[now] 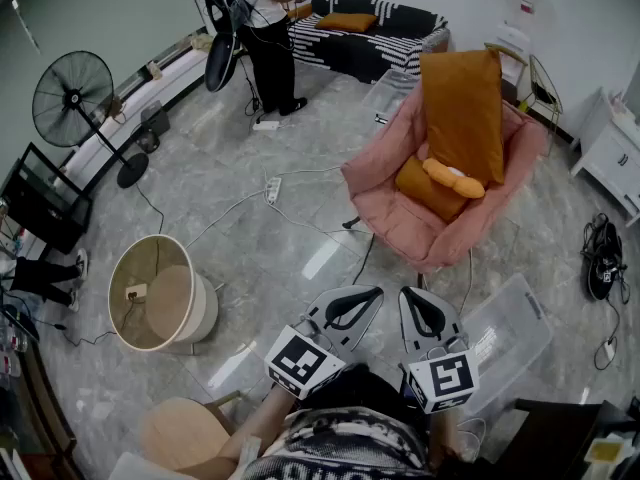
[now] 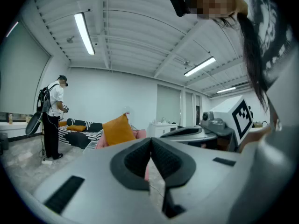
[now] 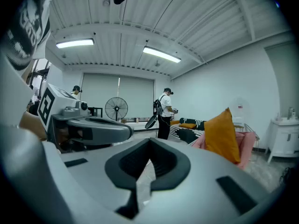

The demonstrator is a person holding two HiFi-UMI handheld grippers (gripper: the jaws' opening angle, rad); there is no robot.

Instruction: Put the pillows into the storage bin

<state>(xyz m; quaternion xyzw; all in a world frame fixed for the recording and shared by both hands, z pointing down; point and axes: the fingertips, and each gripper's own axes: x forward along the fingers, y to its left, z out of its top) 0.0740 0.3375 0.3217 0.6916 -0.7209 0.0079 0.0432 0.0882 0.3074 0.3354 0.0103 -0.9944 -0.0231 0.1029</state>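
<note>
At bottom centre of the head view, the left gripper (image 1: 372, 294) and the right gripper (image 1: 410, 294) sit side by side, close but not touching, and both aim forward at the pink armchair (image 1: 395, 208). The jaws of each are together with the tips meeting and nothing between them (each gripper's own view shows the pads closed on air). The left is held about level and the right tips slightly down. Both are held close in front of the person's torso, with the marker cubes nearest the body.

The large orange pillow (image 1: 462, 113) stands upright against the chair back, its long axis running up the backrest. The smaller orange pillow (image 1: 422, 190) lies in the seat at the big one's base, its long axis running diagonally across the seat. A paler orange bolster-shaped piece (image 1: 455, 179) lies across it, one end up-left and the other down-right.

The clear storage bin (image 1: 510, 328) sits on the floor just right of the right gripper, near the chair's front corner and set diagonally (I cannot tell whether a lid is on).

Bare grey floor lies between the grippers and the chair front, with a cable (image 1: 300, 223) crossing it. A round beige tub (image 1: 160, 296) stands well to the left. A fan (image 1: 72, 93) and another person (image 1: 265, 28) beside a striped sofa (image 1: 370, 38) are far back.
</note>
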